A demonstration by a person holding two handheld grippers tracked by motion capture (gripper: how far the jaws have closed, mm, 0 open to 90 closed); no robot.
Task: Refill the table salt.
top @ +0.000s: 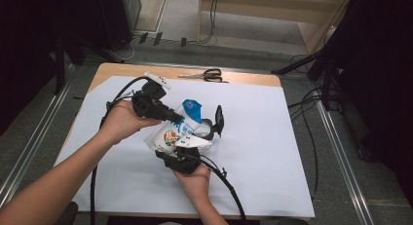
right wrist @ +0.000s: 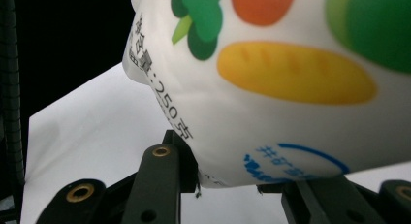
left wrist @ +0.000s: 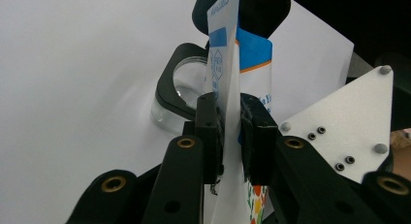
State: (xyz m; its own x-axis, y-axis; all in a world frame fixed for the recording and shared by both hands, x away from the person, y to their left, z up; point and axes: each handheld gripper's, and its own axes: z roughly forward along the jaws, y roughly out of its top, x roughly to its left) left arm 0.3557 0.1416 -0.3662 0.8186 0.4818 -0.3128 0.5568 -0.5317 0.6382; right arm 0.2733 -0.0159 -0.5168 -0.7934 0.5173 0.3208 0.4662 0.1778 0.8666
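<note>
A white pouch [top: 171,136] printed with vegetables and topped in blue is held up over the white sheet [top: 272,152] between both grippers. My left gripper [top: 178,120] comes from the left. In the left gripper view it [left wrist: 231,117] is shut on a thin flat edge of the pouch [left wrist: 227,64]. My right gripper [top: 197,137] comes from the near side, under the pouch. In the right gripper view its jaws [right wrist: 228,183] clasp the bulging lower part of the pouch [right wrist: 291,88], with the pads against it.
Scissors [top: 207,75] lie at the far edge of the wooden table [top: 146,69]. A clear round container in a black ring [left wrist: 181,88] sits just behind the pouch. Cables trail from both grippers over the sheet. Floor and furniture legs surround the table.
</note>
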